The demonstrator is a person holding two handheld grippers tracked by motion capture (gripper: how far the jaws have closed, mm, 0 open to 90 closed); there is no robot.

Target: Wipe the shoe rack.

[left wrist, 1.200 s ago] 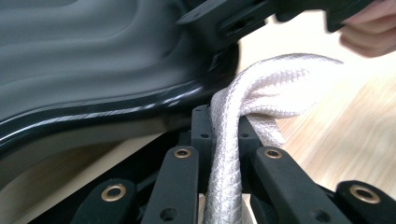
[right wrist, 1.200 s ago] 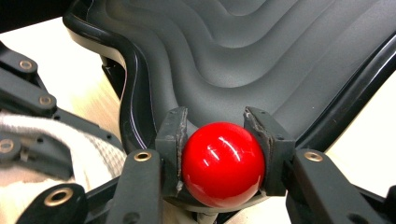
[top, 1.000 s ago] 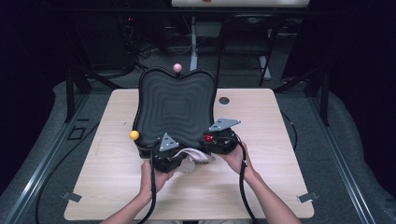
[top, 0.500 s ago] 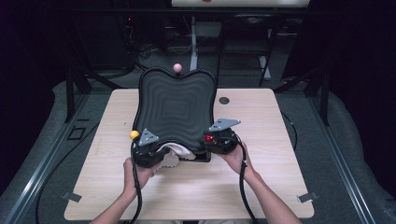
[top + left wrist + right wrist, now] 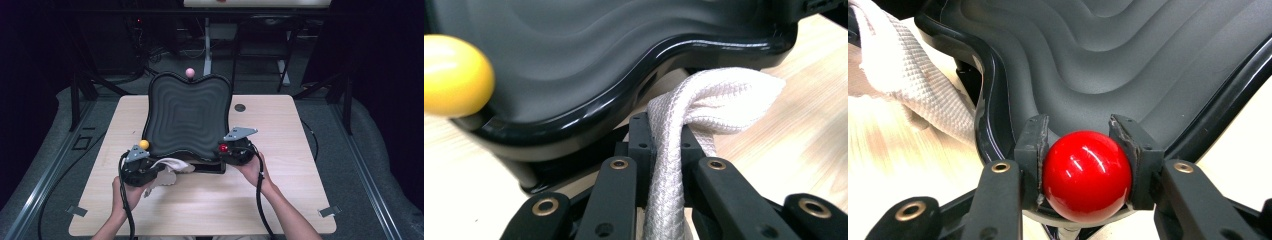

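A person at a pale wooden tabletop (image 5: 300, 130) works two handheld grippers along the near edge of a black rippled tray (image 5: 190, 115), which stands tilted on its base with a coloured knob at each of three corners. The left gripper (image 5: 150, 170), at the tray's near left corner just below the yellow knob (image 5: 144, 144), has its jaws pinched shut on a white waffle-weave cloth (image 5: 704, 105); the cloth bunches out beyond the jaws and lies against the underside of the tray's rim. The right gripper (image 5: 1087, 150), at the near right corner, has its jaws closed around the red knob (image 5: 1087, 175), both pads pressing its sides. A pink knob (image 5: 190, 73) tops the far edge.
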